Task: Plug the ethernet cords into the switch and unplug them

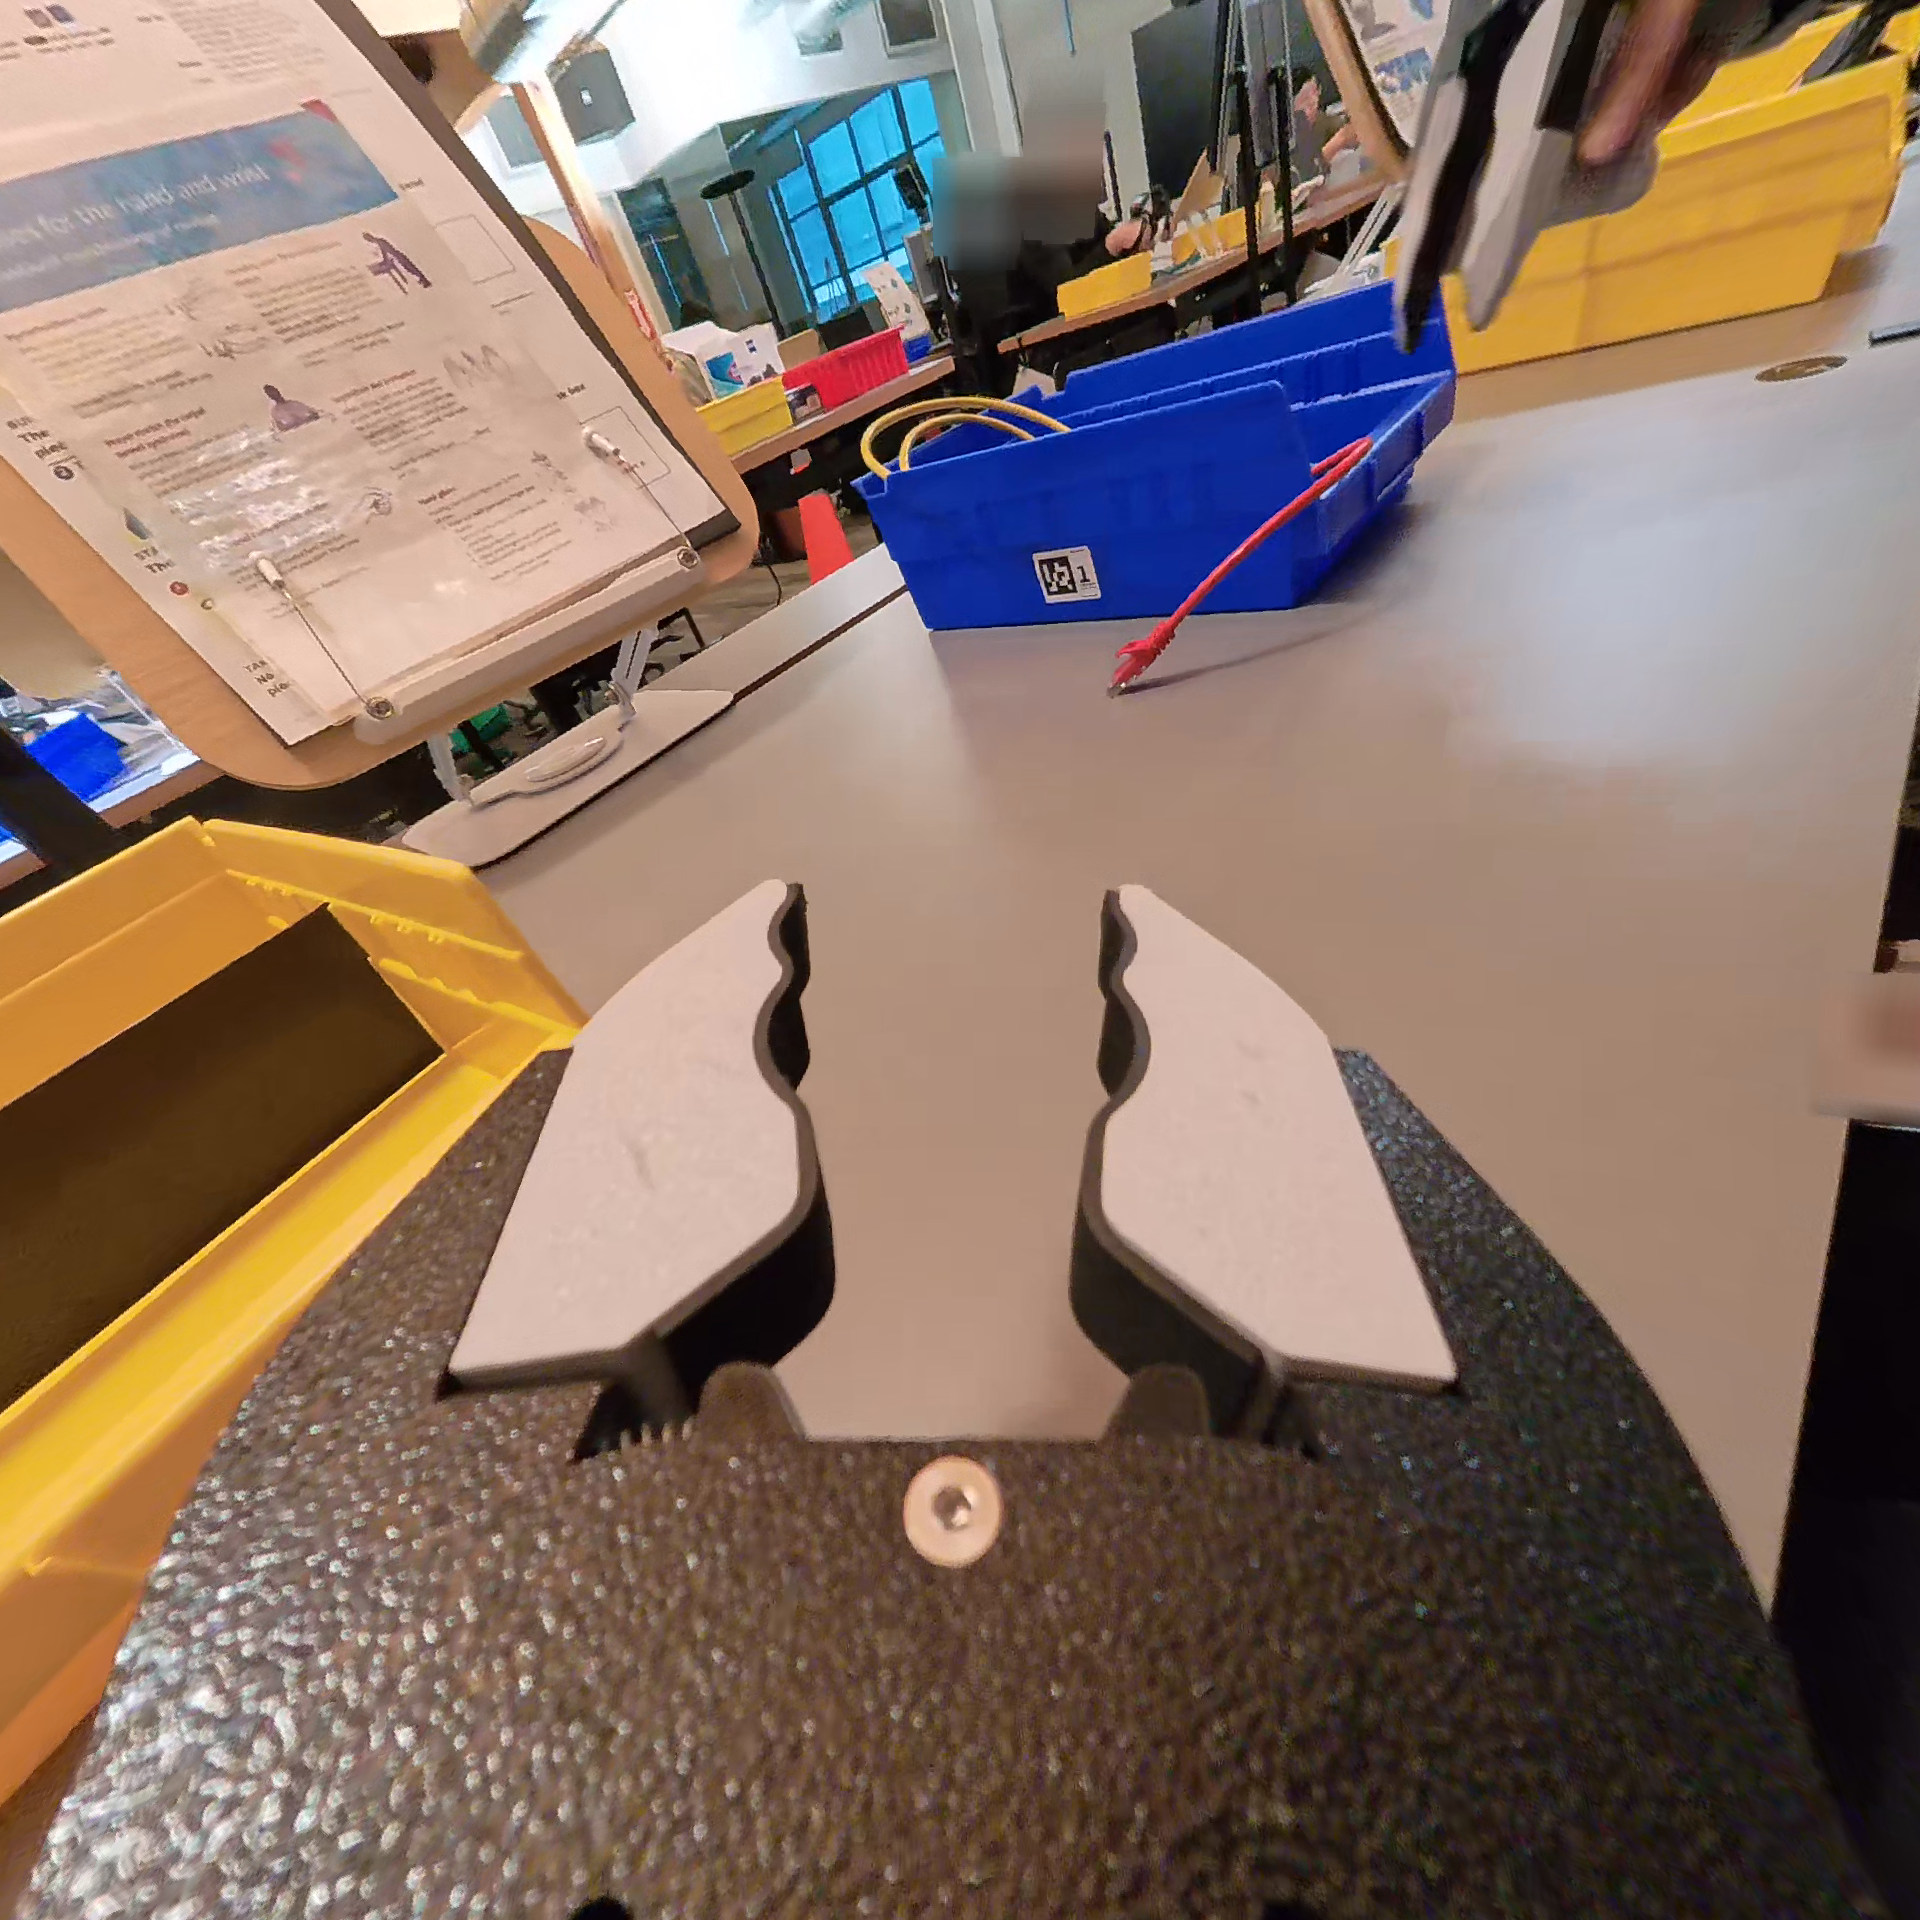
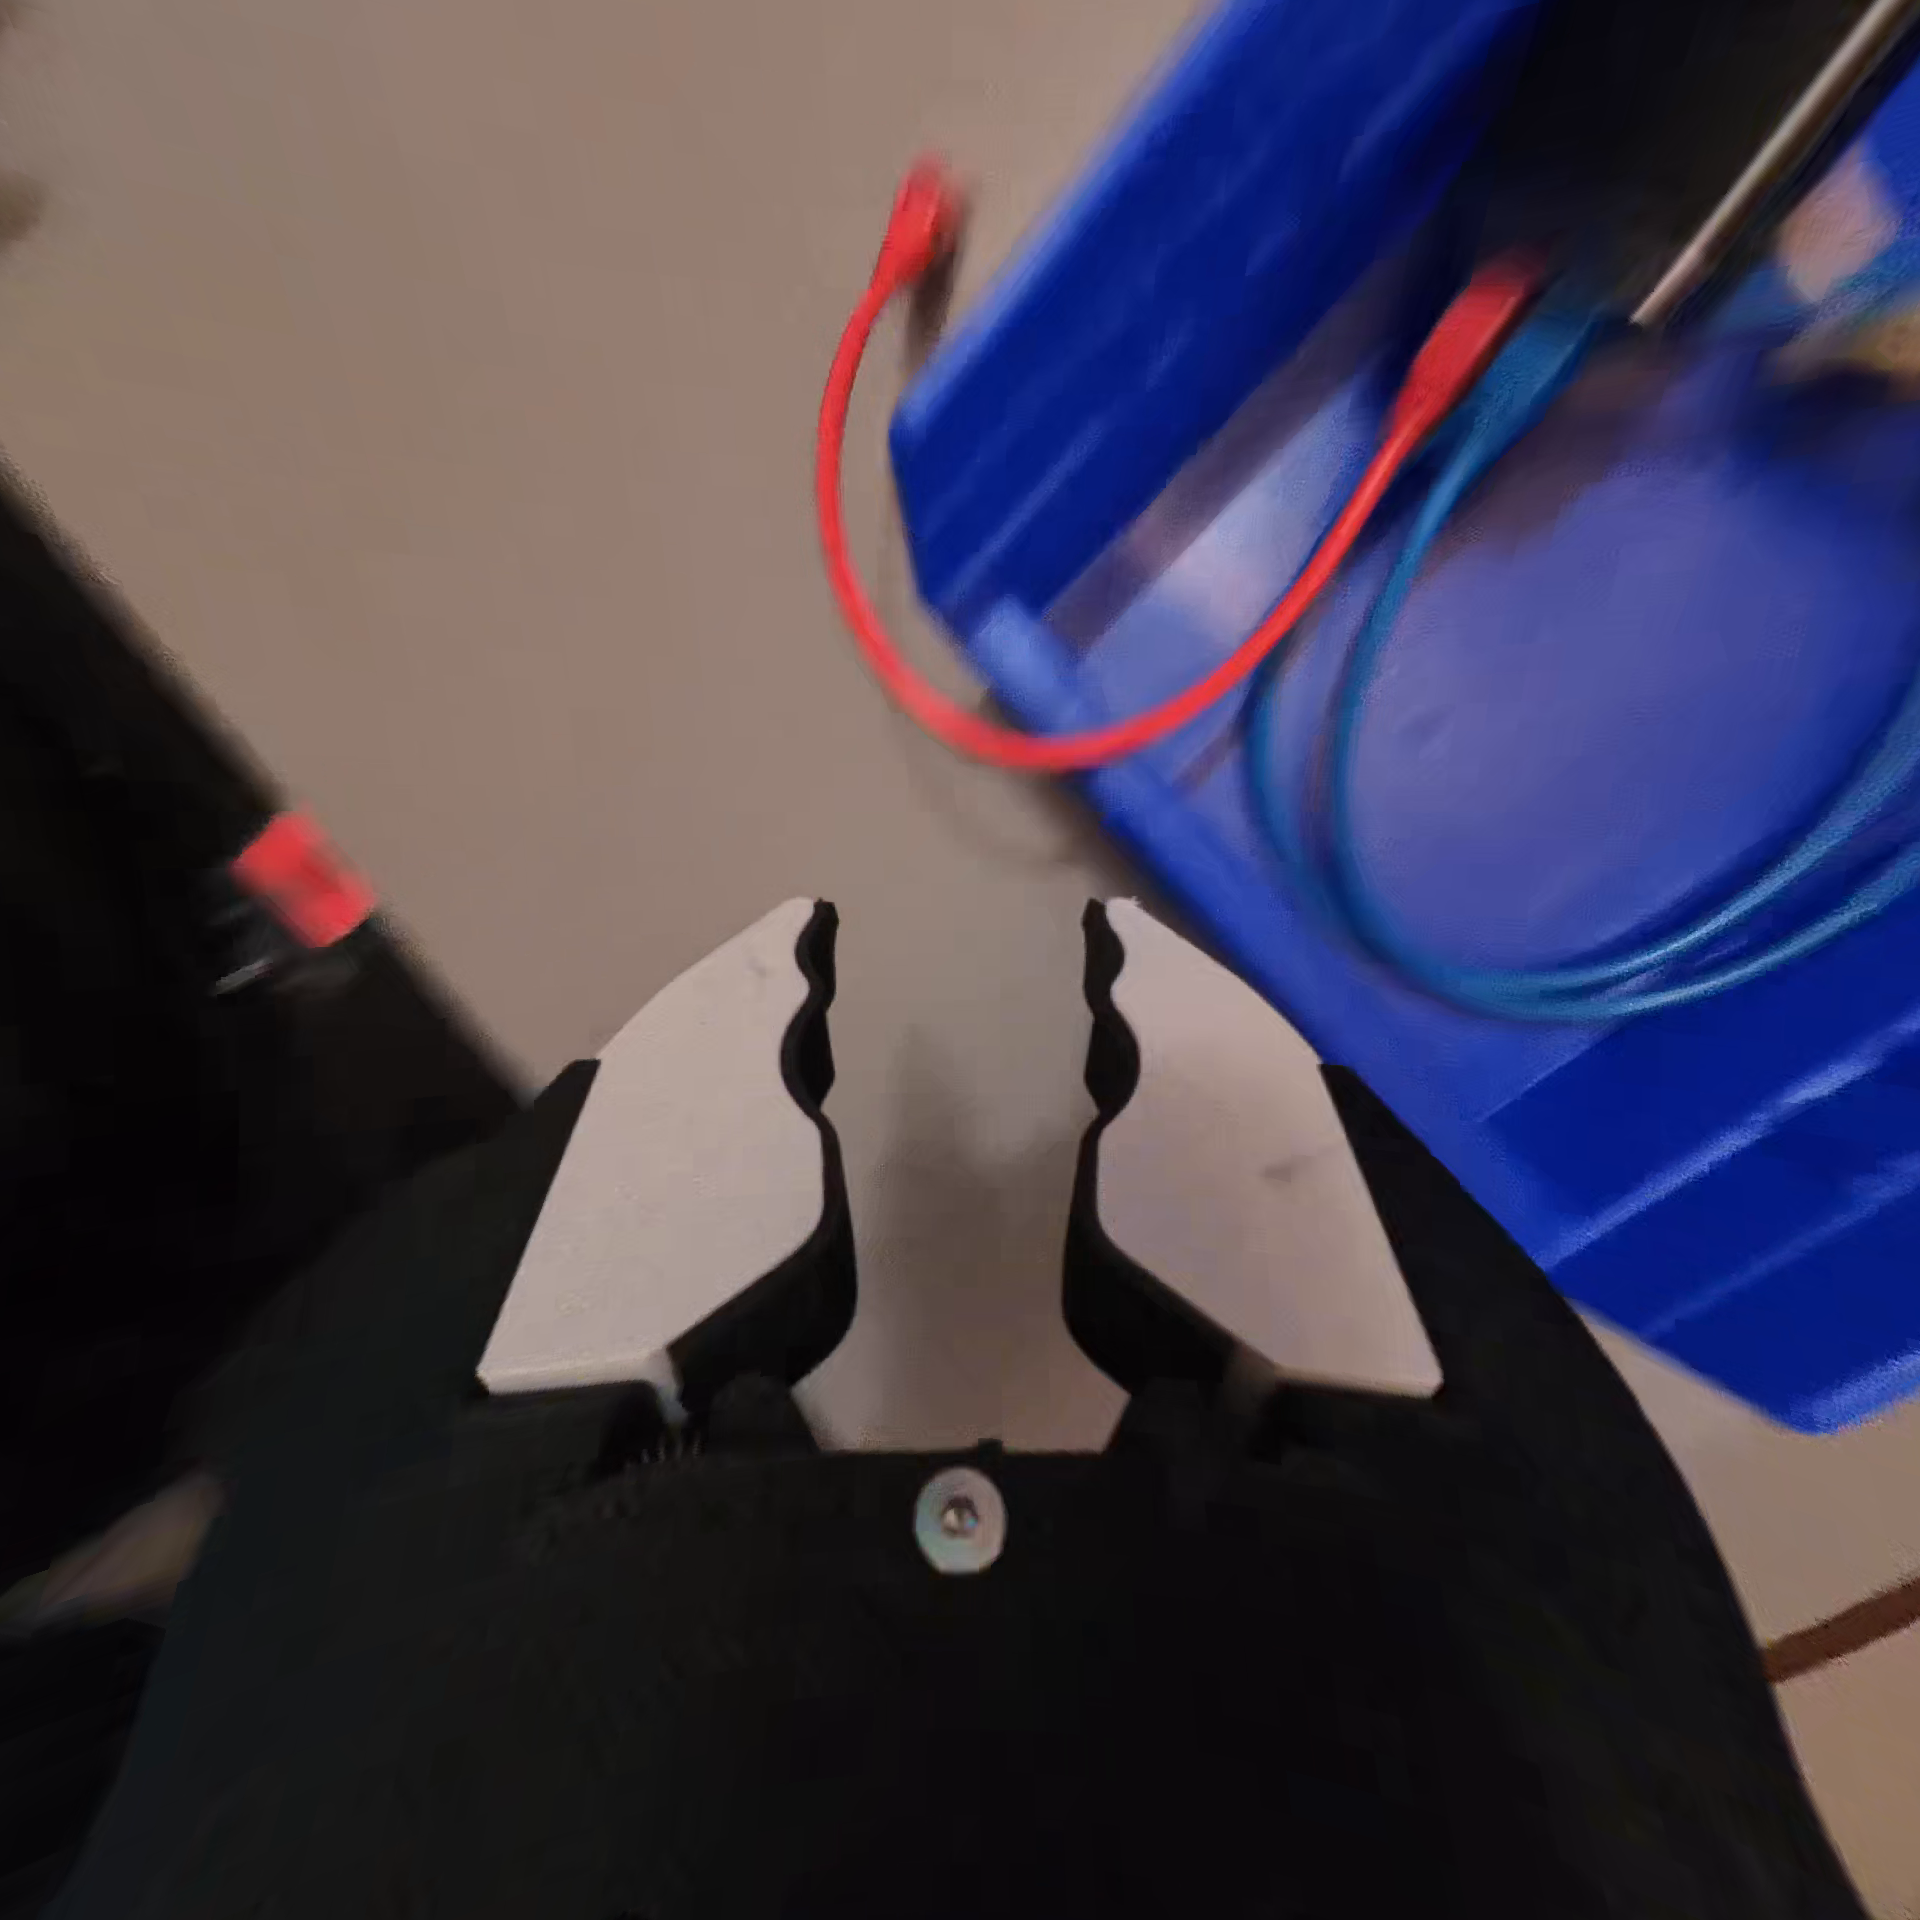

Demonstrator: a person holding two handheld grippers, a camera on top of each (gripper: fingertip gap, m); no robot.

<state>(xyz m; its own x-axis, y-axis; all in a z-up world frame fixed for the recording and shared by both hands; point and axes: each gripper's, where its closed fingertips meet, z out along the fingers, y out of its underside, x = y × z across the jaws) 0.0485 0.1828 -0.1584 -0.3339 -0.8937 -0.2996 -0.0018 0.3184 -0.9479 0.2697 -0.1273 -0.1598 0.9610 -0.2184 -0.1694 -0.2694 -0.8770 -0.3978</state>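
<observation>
1. Surface: a smooth grey matte desk [image 1: 1299, 883] carries all items. It shows a soft glare patch toward its right side and a dark seam at its far left corner.
2. Left hand-held gripper [image 1: 951, 904]: black textured body with two pale grey fingers. The jaws stand apart with nothing between them, low over bare desk.
3. Right hand-held gripper [image 2: 956, 914]: the same build, jaws parted and empty, pointing down at the desk just beside the bin. In the left wrist view it appears raised at the upper right, held by a person's hand [image 1: 1642, 94].
4. Blue plastic storage bin [image 1: 1143, 520]: it sits on the far part of the desk, bearing a small black-and-white marker sticker on its near wall.
5. Red ethernet cord [image 1: 1236, 561]: it hangs over the bin's wall, and its plug end touches the desk just outside the bin. The right wrist view shows its other end lying inside the bin.
6. Blue ethernet cord [image 2: 1558, 977]: coiled on the bin floor. A yellow ethernet cord [image 1: 956, 416] loops above the bin's far rim.
7. The switch cannot be identified; the right wrist view is blurred.
8. Yellow plastic bin [image 1: 260, 1091]: at the desk's near left. More yellow bins [image 1: 1714, 229] are stacked at the far right.
9. Wooden document stand [image 1: 343, 395]: it holds printed sheets, tilted, at the left.
10. Room: an open workshop with long benches, dark-framed windows and a seated person in the background.
</observation>
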